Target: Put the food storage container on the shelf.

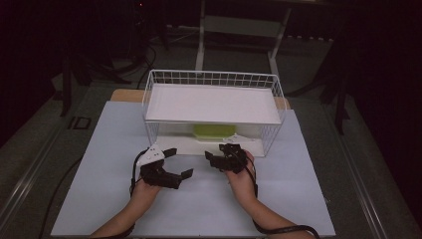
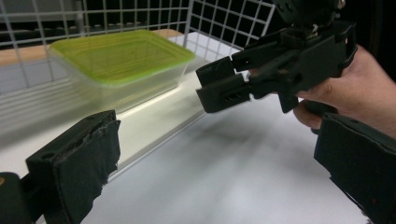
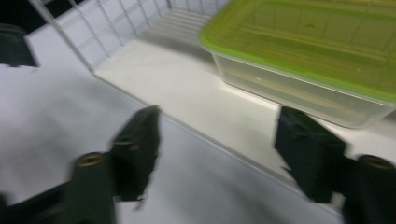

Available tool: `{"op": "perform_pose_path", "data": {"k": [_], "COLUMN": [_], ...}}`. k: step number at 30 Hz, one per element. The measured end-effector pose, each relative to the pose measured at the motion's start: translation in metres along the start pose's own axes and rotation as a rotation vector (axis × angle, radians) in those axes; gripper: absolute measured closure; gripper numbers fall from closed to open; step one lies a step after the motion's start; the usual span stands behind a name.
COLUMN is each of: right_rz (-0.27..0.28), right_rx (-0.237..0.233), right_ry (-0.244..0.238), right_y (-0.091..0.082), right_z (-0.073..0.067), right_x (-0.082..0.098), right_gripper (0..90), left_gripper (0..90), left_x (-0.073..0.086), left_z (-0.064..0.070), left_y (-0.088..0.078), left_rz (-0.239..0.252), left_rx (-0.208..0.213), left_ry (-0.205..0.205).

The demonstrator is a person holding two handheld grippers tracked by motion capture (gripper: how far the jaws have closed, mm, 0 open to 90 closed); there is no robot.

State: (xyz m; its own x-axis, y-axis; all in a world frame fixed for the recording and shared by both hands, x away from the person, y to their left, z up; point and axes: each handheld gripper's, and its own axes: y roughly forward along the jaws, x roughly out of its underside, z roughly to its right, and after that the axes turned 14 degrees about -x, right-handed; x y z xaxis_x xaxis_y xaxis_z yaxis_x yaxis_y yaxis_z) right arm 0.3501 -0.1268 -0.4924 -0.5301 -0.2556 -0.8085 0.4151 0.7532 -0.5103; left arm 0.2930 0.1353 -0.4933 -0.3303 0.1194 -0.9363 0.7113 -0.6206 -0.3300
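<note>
Right gripper [image 1: 219, 152] wide open, empty, near green-lidded container [image 1: 214, 131].

Two handheld grippers, each built of black parts, are seen in the high view. The left gripper [image 1: 175, 163] is topped by a pale grey three-cornered plate, and a black cable is looped from its body along the wrist. The right gripper [image 1: 218, 153] is made of blocky black plastic with slotted jaw arms, as seen in the left gripper view [image 2: 219, 86]. Black padding with frayed, torn edges is fitted on the jaws of both. A brass-coloured screw head is set in each jaw arm in the right gripper view. The forearms are bare, and a black cable is trailed beside the right forearm.
</note>
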Motion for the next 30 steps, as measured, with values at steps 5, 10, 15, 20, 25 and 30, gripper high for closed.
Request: {"op": "perform_pose_path", "data": {"k": [5,10,15,20,25,30], "right_rz": [0.019,0.017,0.015,0.014,0.022,0.032], "right_rx": [-0.045,-0.07,-0.08,-0.099,-0.108,-0.11], "right_ry": [0.01,0.005,-0.013,-0.029,-0.047,-0.052], "right_y": [-0.013,-0.027,-0.039,-0.052,-0.061,-0.075], "right_z": [-0.002,-0.006,-0.013,-0.022,-0.028,-0.032], "right_x": [0.001,0.003,0.009,0.015,0.02,0.027], "right_gripper": [21.2,19.7,19.7,19.6,19.7,21.8], "left_gripper": [0.9,0.9,0.9,0.9,0.9,0.9], "left_x": [-0.007,-0.014,-0.018,-0.018,-0.015,-0.011], "left_z": [0.0,0.003,0.006,0.007,0.011,0.019], "left_y": [-0.006,-0.012,-0.02,-0.03,-0.037,-0.048], "left_rz": [0.01,0.001,0.003,0.003,0.007,0.004], "left_rx": [0.034,0.073,0.106,0.122,0.14,0.166], "left_ry": [0.01,0.048,0.044,0.023,0.015,0.024]}}
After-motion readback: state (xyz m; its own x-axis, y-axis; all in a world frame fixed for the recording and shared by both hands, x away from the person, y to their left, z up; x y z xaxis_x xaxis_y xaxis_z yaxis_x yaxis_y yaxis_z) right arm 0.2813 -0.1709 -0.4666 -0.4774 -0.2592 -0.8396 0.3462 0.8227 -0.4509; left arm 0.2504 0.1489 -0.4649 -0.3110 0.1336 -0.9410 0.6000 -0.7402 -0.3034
